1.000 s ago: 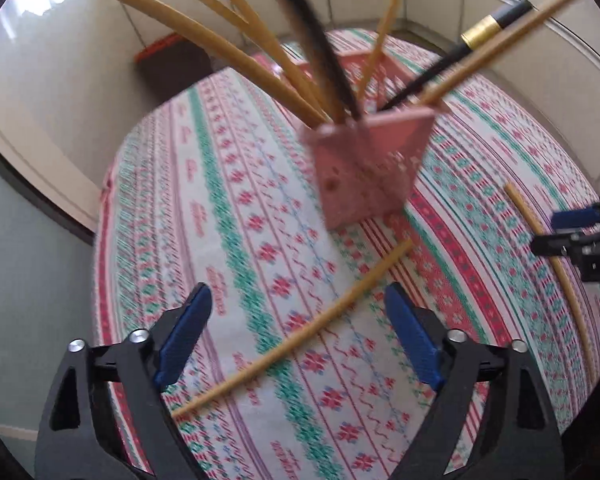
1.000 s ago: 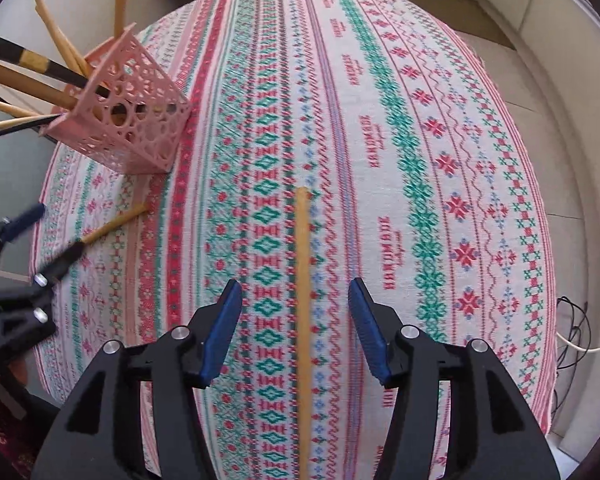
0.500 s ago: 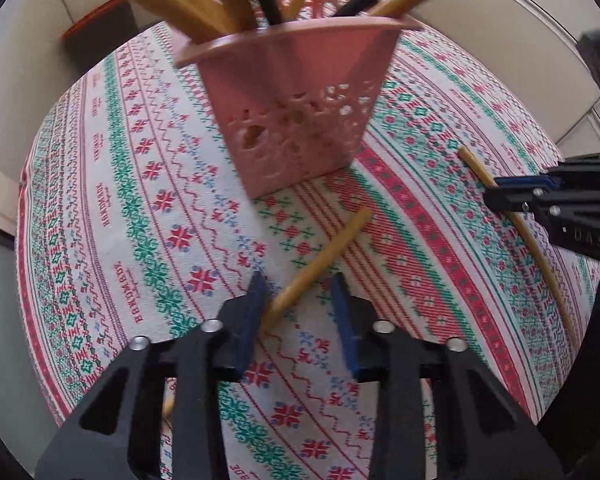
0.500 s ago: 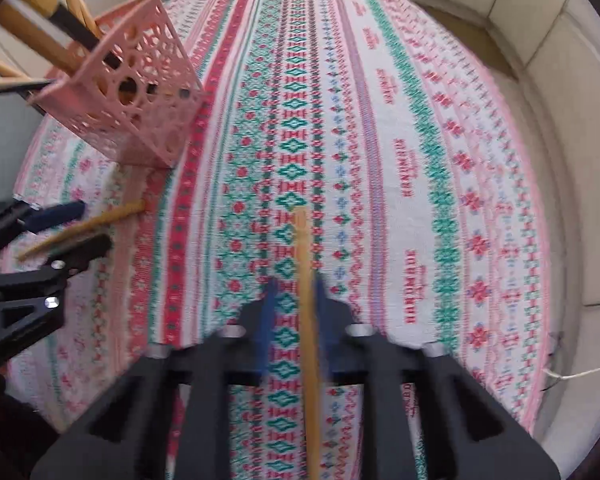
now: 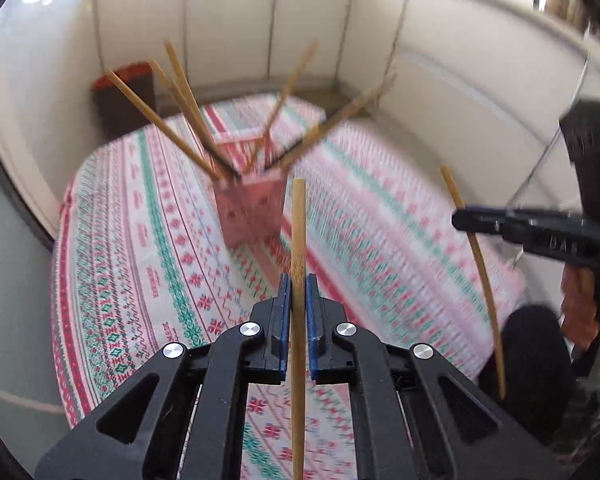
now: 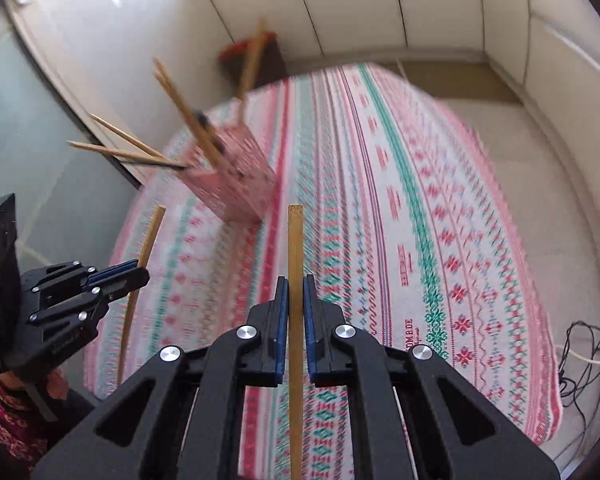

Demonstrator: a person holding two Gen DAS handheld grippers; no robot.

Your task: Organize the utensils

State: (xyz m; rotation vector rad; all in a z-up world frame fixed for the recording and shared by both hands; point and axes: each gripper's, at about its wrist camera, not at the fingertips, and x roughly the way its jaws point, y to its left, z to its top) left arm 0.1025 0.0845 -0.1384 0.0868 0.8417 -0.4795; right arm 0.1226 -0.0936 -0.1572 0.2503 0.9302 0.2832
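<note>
1. The left black hand-held gripper with blue pads [image 5: 296,288] sits at the bottom centre of the left wrist view, its jaws clamped together on a round, pale-tan bamboo chopstick [image 5: 299,240]. The stick runs straight up the middle of the frame, its blunt end reaching the lower edge of the basket, its other end leaving the bottom of the frame.
2. The right black hand-held gripper with blue pads [image 6: 295,292] fills the bottom centre of the right wrist view, its jaws closed on a square-ended, golden-brown bamboo chopstick [image 6: 295,264] with visible grain. This stick also stands vertical in the frame, both ends free.
3. In the left wrist view the right gripper appears at the right edge, holding its stick as a thin, slightly bowed line from mid right to lower right.
4. The pink perforated plastic utensil basket [image 5: 250,210] stands on the tablecloth, above centre in the left view and at left of centre in the right view [image 6: 230,188]. It is blurred.
5. Several tan wooden chopsticks [image 5: 168,132] fan out of its top at differing angles; at least one dark stick is among them.
6. The woven tablecloth with red, green and white patterned stripes [image 6: 420,240] covers the table beneath both grippers.
</note>
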